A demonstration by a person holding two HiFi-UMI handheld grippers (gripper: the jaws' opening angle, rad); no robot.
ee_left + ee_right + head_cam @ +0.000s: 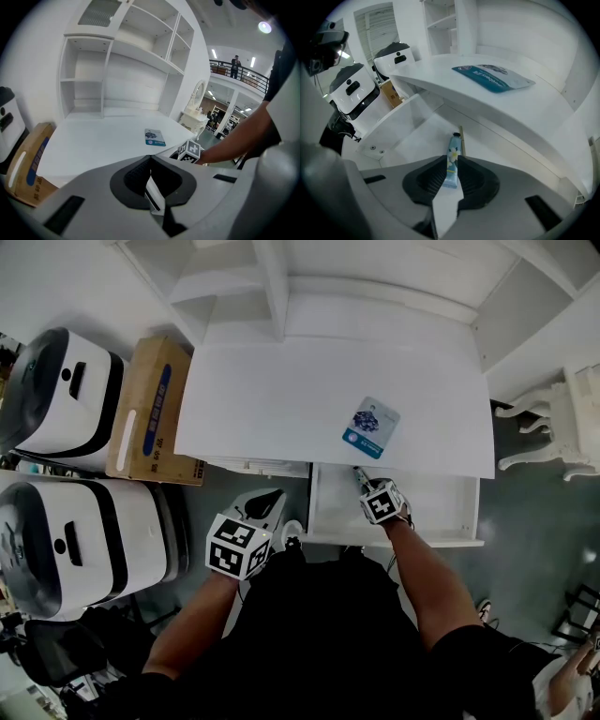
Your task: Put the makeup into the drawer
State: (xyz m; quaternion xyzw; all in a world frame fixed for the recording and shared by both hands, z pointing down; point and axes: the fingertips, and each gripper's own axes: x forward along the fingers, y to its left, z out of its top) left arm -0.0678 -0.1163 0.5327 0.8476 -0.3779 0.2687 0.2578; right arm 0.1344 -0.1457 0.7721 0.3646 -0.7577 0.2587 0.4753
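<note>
Your right tongs (360,473) are down inside the open drawer (441,507), at the lower middle of the head view. They are clamped on a small pale-blue tube (453,152) with a flower print. In the right gripper view the two pads press its flanks near the flat crimped end. The tube's long axis runs straight out along the tongs, cap leading, up the frame toward the drawer's back under the overhanging tabletop (281,399). The cap looks to be at or just above the drawer floor, but whether it touches cannot be told. A thin pale stick (462,137) lies just beside it. The tube seems to be already where it belongs, so what is probably left for you is to lower the crimped end and let go, with no real travel.

Your left tongs (272,499) hang outside the drawer, to its left in the head view. They are pressed together with nothing in them, well apart from the tube.

A blue-and-white packet (371,428) lies flat on the tabletop, near its front edge and just above the drawer in the head view. It is nearer your right hand than your left.
</note>
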